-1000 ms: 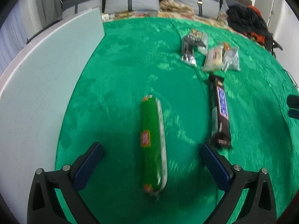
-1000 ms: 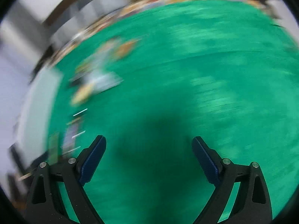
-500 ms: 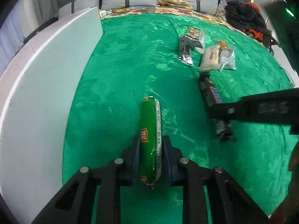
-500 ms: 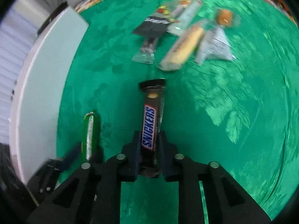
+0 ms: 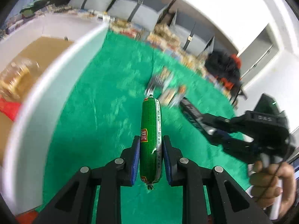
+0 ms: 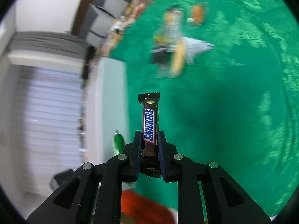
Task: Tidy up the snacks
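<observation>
Your left tongs (image 5: 151, 158) are clamped on the green plastic-wrapped sausage stick (image 5: 151, 128), your right tongs (image 6: 149, 154) on the brown Snickers bar (image 6: 150, 123). Both snacks hang above the green cloth tabletop (image 5: 104, 112), near the blurred snack pile (image 6: 176, 43).

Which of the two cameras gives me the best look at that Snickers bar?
The right wrist view: the Snickers bar stands sharp and centred, label readable, clamped in the right gripper. The left wrist view shows it only as a dark blurred bar off to the side.
</observation>
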